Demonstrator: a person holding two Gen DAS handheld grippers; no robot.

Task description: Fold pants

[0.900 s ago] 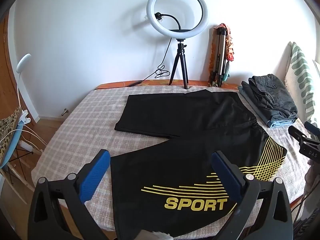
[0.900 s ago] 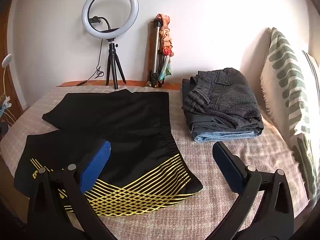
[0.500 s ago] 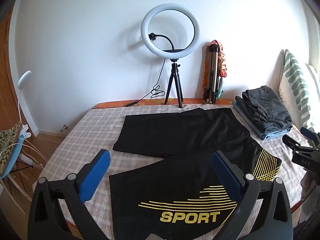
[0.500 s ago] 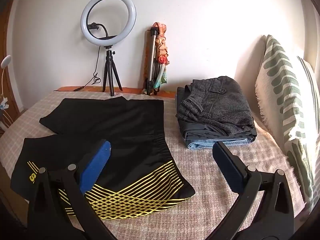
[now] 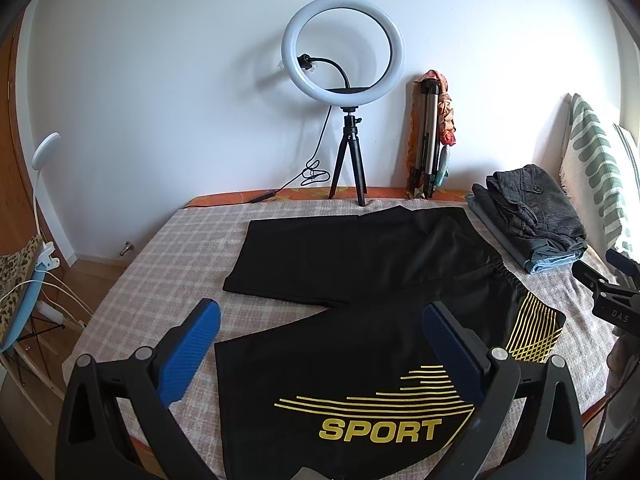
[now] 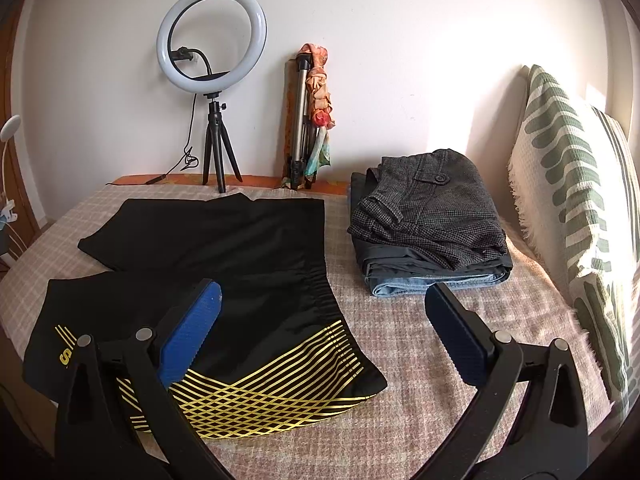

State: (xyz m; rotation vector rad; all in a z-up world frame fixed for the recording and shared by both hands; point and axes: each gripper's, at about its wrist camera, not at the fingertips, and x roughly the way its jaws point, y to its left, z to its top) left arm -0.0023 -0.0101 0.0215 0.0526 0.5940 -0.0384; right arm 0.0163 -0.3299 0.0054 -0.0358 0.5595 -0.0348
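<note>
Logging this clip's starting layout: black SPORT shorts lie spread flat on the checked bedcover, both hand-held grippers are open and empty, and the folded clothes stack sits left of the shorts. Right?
Not quite. The folded clothes stack sits to the right of the black SPORT shorts, not left, as the right wrist view shows. The rest holds: shorts spread flat on the checked bedcover, left hand-held gripper and right hand-held gripper open and empty.

Black sport shorts spread flat on checked bedcover, left claw wide open above

Sunlit white wall, checked bed
</note>
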